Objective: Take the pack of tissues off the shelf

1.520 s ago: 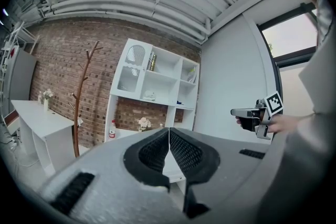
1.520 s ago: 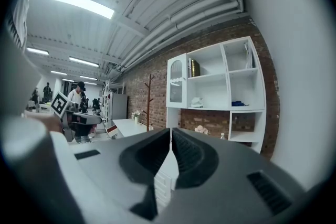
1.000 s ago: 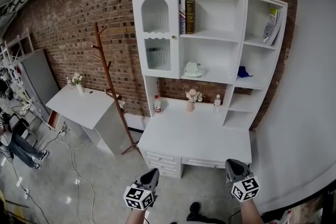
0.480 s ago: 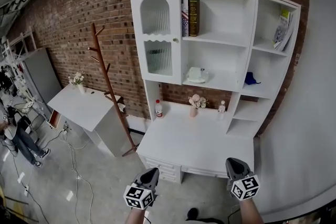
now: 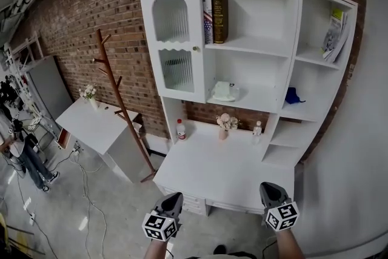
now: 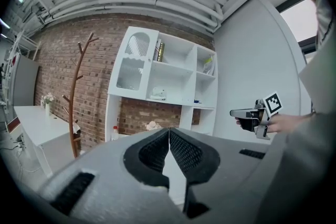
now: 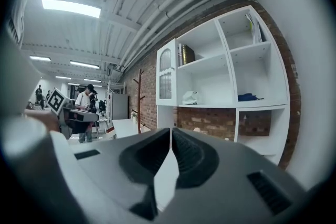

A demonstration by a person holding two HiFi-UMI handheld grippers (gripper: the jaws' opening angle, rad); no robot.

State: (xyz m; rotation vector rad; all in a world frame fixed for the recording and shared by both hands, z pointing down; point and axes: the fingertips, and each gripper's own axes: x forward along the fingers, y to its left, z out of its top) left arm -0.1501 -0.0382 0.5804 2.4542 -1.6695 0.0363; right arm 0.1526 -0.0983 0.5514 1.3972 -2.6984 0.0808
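While the left gripper (image 5: 173, 198) and right gripper (image 5: 271, 189) sit low in the frame, jaws closed on nothing, the tissues (image 5: 223, 91) lie on the middle shelf (image 5: 256, 99) at frame centre, untouched; approach, grip and removal all seem left.

Left claw (image 5: 176, 197), right claw (image 5: 267, 187): closed, empty

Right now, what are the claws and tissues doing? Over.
Left claw, right claw shut, empty. Tissue pack on middle shelf, untouched. Desk in between, nothing blocking.
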